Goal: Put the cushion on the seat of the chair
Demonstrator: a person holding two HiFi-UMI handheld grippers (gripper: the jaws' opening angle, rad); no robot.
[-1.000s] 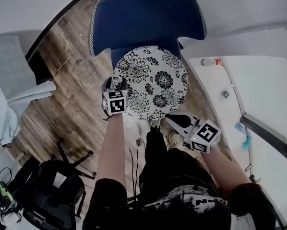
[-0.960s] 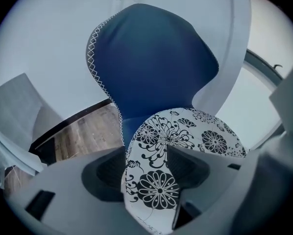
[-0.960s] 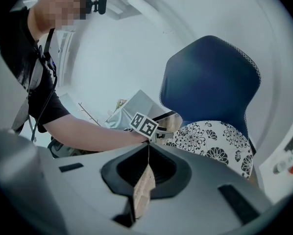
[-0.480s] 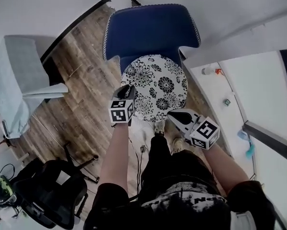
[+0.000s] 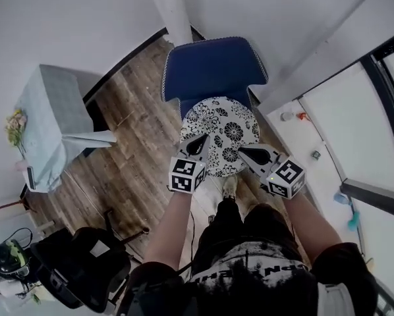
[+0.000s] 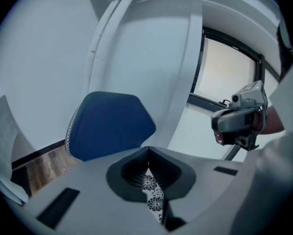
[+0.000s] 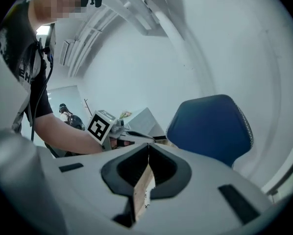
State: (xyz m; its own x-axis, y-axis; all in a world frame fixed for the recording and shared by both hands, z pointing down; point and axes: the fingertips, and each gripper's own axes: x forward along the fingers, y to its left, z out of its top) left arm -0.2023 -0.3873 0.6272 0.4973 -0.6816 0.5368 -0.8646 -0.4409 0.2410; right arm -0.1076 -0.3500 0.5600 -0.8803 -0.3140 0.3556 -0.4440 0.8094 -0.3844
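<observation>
Cushion (image 5: 226,127): lying flat on chair (image 5: 213,68) seat, just beyond both tools.
Left gripper (image 5: 202,139): fingers just closing, empty.
Right gripper (image 5: 246,152): fingers pressing together, empty.

The left gripper (image 5: 198,143) comes away from the left rim of the cushion (image 5: 225,129), where it sat a second ago with its jaws spread. It now hangs lifted over the cushion's near left edge. Its jaws have just been closing and now meet with nothing between them (only a sliver of the flower print shows through the slit, lying below). The right gripper (image 5: 246,151) rises too, from beside the person's shoe to above the cushion's near right edge, so the two now stand side by side. In the head view the chair (image 5: 213,68) looks smaller and sits higher in the picture, and more of the floor and wall shows around it.
</observation>
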